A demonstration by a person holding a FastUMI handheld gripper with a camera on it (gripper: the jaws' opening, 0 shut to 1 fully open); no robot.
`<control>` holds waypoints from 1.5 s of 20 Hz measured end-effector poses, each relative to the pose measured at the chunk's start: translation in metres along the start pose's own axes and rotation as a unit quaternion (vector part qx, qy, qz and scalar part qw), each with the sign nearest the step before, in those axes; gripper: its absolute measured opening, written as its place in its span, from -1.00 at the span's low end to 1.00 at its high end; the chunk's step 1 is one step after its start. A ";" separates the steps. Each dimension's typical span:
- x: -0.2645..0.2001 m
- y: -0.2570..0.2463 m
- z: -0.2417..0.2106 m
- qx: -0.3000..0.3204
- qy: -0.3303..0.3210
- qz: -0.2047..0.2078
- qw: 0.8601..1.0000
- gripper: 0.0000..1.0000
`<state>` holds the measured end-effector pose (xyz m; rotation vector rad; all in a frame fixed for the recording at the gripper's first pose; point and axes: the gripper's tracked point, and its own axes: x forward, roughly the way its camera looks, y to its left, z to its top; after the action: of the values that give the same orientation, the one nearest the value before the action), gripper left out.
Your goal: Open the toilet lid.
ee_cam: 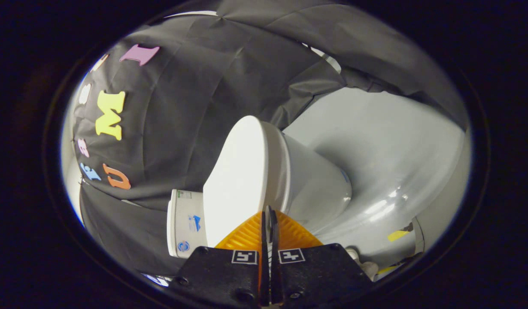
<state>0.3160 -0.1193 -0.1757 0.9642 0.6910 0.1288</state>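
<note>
The hand-held gripper (268, 214) sits at the bottom middle of the frame. Its 2 fingers are pressed together with nothing between them. Their tips are right at the edge of the lid (238, 180). The white lid is in the middle of the frame, closed down on the bowl (315, 184). The tank (184, 223) is at the lower left. The floor (388, 146) is pale.

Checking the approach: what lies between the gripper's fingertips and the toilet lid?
Nothing. In the gripper view the gripper, its fingers together, points at the lid edge with no visible gap.
</note>
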 end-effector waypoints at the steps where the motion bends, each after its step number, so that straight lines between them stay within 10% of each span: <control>1: -0.002 0.004 0.001 0.004 0.000 0.003 1.000 -0.90; 14: -0.040 0.113 -0.003 -0.054 -0.015 0.075 0.996 -0.91; 30: -0.056 0.194 -0.030 -0.143 -0.022 0.065 0.987 -0.86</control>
<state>0.2919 -0.0079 -0.0066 0.7335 0.5512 0.3137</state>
